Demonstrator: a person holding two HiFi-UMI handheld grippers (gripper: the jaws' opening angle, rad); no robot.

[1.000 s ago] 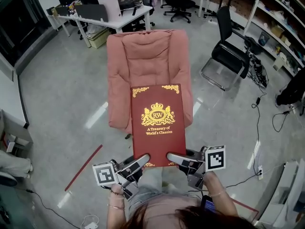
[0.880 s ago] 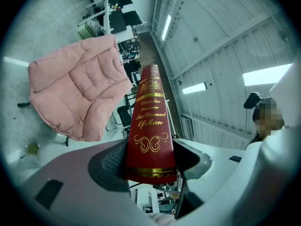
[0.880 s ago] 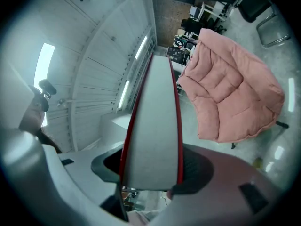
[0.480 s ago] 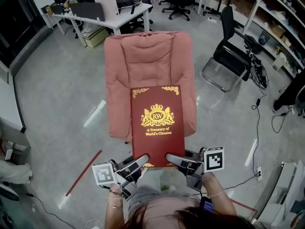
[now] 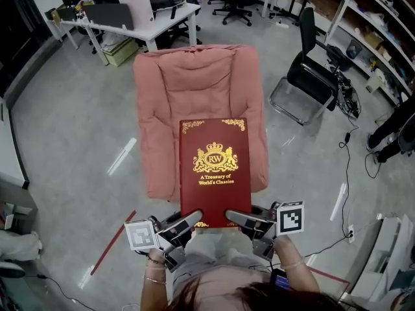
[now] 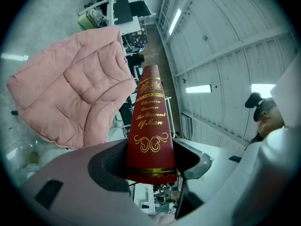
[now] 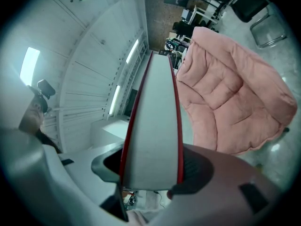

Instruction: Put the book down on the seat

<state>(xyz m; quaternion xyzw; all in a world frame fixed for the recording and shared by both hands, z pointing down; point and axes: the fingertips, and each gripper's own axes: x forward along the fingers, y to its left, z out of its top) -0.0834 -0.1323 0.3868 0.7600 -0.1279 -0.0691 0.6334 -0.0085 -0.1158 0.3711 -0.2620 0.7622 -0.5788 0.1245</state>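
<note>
A thick red book [image 5: 214, 170] with gold print is held flat, cover up, over the front of a pink padded armchair [image 5: 198, 92]. My left gripper [image 5: 188, 221] is shut on the book's near left corner, and its own view shows the gold-lettered spine [image 6: 149, 126] pinched between the jaws. At the near right corner my right gripper [image 5: 238, 219] is shut on the book, the white page edge [image 7: 155, 126] filling its jaws. The pink armchair [image 6: 70, 88] lies beyond the book in both gripper views [image 7: 230, 98].
A black office chair [image 5: 311, 73] stands right of the armchair. White desks [image 5: 139, 18] with monitors are behind it, shelving [image 5: 382, 37] along the right wall. Cables [image 5: 347, 154] trail on the grey floor at right, and red tape [image 5: 113, 241] marks the floor at left.
The armchair has come nearer and shifted left in the head view; the book now reaches further over its seat. Both grippers keep the same hold on the book.
</note>
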